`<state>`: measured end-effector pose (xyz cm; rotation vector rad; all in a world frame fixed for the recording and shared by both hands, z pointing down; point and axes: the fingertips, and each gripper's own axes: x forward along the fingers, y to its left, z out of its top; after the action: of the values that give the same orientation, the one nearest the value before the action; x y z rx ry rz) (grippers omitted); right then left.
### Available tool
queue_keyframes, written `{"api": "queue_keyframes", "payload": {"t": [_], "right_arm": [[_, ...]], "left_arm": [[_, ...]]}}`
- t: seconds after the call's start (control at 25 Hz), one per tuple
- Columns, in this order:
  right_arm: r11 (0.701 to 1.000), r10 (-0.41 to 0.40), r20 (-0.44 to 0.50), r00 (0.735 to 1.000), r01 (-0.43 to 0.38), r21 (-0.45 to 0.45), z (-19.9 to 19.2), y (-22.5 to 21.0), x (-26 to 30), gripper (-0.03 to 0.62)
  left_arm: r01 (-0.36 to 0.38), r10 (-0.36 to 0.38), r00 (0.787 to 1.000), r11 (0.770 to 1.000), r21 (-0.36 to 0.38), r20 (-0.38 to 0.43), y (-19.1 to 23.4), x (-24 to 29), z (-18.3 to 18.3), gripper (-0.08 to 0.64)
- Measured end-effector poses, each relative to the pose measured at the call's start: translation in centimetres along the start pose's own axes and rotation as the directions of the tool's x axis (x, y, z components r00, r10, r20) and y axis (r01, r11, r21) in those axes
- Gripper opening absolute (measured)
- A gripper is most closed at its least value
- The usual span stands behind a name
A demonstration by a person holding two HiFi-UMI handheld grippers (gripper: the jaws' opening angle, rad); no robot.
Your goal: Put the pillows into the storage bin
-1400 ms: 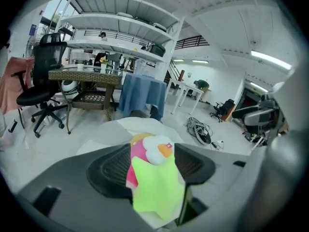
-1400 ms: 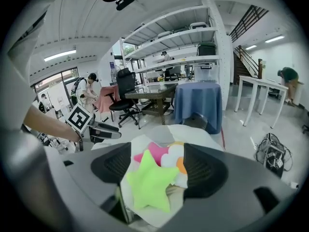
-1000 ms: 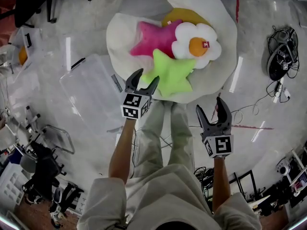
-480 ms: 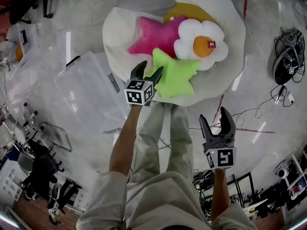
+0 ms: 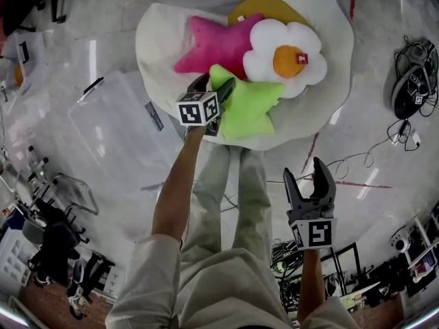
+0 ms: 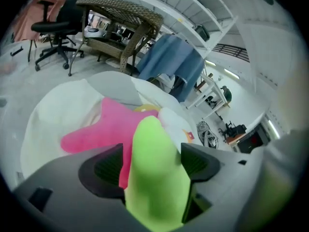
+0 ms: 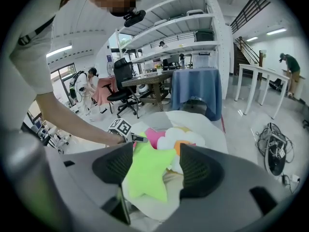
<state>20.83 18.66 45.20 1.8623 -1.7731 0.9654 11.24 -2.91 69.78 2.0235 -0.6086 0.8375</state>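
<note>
Left gripper (image 5: pixel 214 86), now lowered, jaws just opened wide astride one arm of the lime-green star-shaped plush pillow (image 5: pixel 250 105), right of the clear plastic storage bin (image 5: pixel 116 125): grasp pending. Right gripper (image 5: pixel 310 180) wide open, empty.

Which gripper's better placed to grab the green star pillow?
Left gripper: jaws, just opening, straddle an arm of the green star pillow. Right gripper, jaws just closing slightly on nothing, hangs well short.

two star pillows (image 5: pixel 216 43) (image 5: pixel 255 105), one flower pillow (image 5: pixel 285 50), one clear bin (image 5: pixel 113 125)
</note>
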Motion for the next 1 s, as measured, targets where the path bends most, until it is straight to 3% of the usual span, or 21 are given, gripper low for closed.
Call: {"api": "queue_keyframes", "payload": {"t": [0.2, 0.28, 0.68, 1.0], "right_arm": [[1.0, 0.001, -0.004, 1.0, -0.001, 0.001, -0.3, -0.3, 0.5, 0.291], [1.0, 0.003, -0.007, 1.0, -0.003, 0.001, -0.6, -0.4, 0.7, 0.288], [1.0, 0.003, -0.019, 1.0, -0.004, -0.019, -0.4, -0.5, 0.9, 0.265], [1.0, -0.011, -0.009, 1.0, 0.011, -0.029, 0.0, 0.1, 1.0, 0.252]], "left_arm": [[0.092, -0.094, 0.995, 0.993, -0.069, -0.026, -0.5, 2.1, -0.3, 0.334], [0.123, -0.126, 0.99, 0.991, -0.055, -0.062, -1.1, 2.9, -0.6, 0.333], [0.063, -0.056, 0.983, 0.997, 0.037, -0.177, -0.9, 5.8, -1.6, 0.331], [0.084, -0.067, 0.99, 0.987, 0.137, -0.125, -2.1, 3.7, -1.5, 0.247]]}}
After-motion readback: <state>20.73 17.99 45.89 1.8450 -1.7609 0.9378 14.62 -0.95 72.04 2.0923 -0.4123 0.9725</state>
